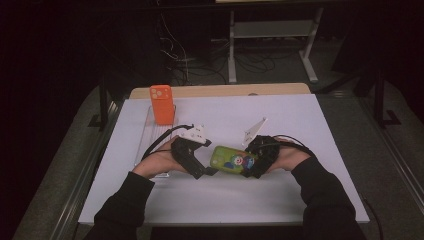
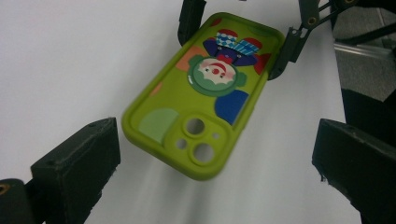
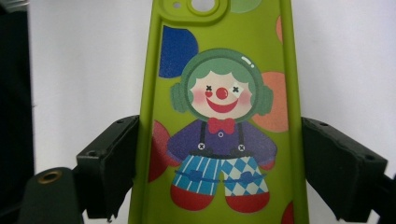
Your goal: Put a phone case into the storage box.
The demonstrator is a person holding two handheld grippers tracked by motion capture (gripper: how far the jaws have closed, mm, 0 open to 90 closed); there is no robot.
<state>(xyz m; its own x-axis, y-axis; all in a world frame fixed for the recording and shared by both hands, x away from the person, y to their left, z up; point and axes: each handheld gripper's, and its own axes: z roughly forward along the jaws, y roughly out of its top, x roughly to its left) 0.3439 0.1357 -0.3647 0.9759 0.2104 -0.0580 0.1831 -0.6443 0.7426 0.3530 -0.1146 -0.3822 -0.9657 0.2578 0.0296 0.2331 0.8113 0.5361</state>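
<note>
My right gripper (image 1: 251, 165) pinches the green phone case (image 1: 233, 160) by its long edges, one jaw pressed on each side, clown print facing up, above the white table (image 1: 280, 190). My left gripper (image 1: 207, 171) is spread wide, its jaws either side of the case's camera end, touching nothing.

Lower end of the green clown phone case (image 3: 219, 116) cut off by the bottom edge in the right gripper view, camera cut-out clipped at the top; near corner blurred at lower centre in the left gripper view; floor clutter at top of the high view too dark to tell.
</note>
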